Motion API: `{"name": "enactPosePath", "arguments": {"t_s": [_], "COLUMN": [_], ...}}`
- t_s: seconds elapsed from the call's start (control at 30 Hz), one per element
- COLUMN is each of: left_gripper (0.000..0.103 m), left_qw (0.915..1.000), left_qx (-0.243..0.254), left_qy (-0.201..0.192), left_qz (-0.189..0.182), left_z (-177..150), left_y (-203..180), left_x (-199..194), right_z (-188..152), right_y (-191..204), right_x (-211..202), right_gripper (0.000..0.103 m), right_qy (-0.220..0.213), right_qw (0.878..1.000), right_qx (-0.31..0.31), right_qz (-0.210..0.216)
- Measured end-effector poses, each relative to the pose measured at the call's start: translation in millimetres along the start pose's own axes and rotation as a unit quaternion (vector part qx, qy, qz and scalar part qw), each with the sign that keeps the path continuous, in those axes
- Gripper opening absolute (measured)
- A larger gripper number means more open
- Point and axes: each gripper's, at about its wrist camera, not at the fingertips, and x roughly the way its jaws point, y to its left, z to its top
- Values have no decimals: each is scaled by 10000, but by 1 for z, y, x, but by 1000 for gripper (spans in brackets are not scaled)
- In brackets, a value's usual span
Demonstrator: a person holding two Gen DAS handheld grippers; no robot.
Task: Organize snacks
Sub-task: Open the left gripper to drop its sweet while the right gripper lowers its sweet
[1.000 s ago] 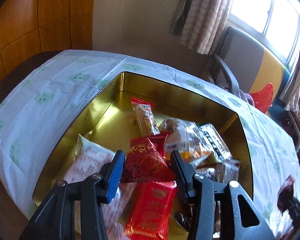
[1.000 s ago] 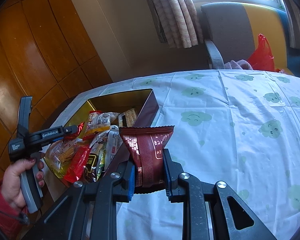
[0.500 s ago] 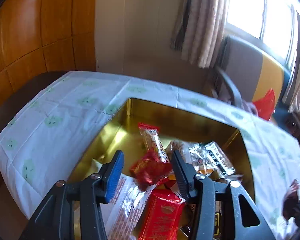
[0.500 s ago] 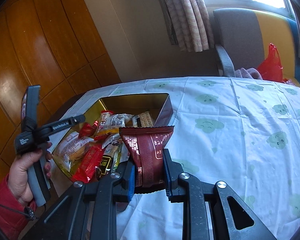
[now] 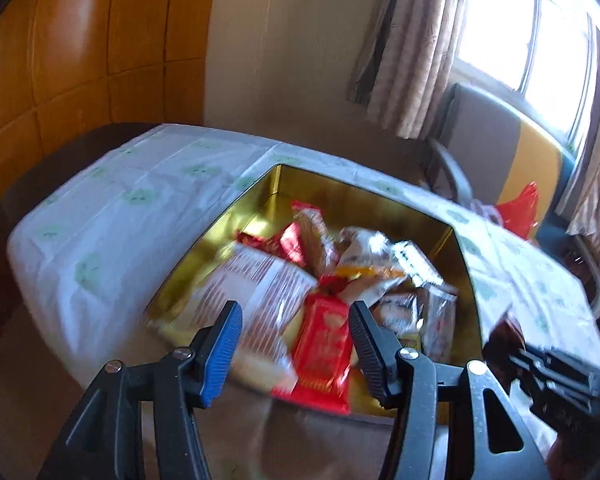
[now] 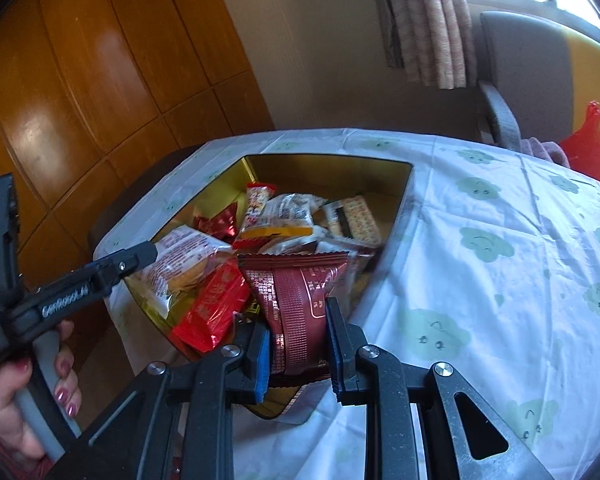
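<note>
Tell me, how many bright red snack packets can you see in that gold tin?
2: a flat red packet at the gold tin's near edge, and a crinkled shiny red packet further back on the left. More may be buried under the pile.

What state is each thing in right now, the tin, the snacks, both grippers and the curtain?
Gold tin: lid off, holding a heap of wrapped snacks.
Dark red packet: pinched upright in the right gripper, sealed.
Left gripper: fingers opening, nothing between them, above the tin.
Bright red packet: lying in the tin, sealed.
Curtain: drawn aside from the window.
</note>
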Motion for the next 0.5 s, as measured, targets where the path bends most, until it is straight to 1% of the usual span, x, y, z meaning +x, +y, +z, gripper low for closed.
{"name": "enactPosePath", "arguments": {"t_s": [0.07,0.27,0.37,0.5], "left_gripper": [57,57,57,57], "left_qw": [9997,9978,9971,9957], "left_qx": [108,334,292,221], "left_qy": [26,190,250,226], "left_qz": [204,541,663,870], "left_z": [-8,-22,-26,-30], "left_y": [-3,-7,-5,1], "left_x": [-5,-10,-13,-17], "right_z": [1,4,5,7], "right_y": [7,28,37,51], "right_x": [7,26,35,47], "right_gripper": [24,24,24,24], "right_qy": [96,358,438,535], "right_qw": [9999,9990,9983,9972], "right_qx": [-80,-214,-304,-493], "right_qz": [46,184,225,189]}}
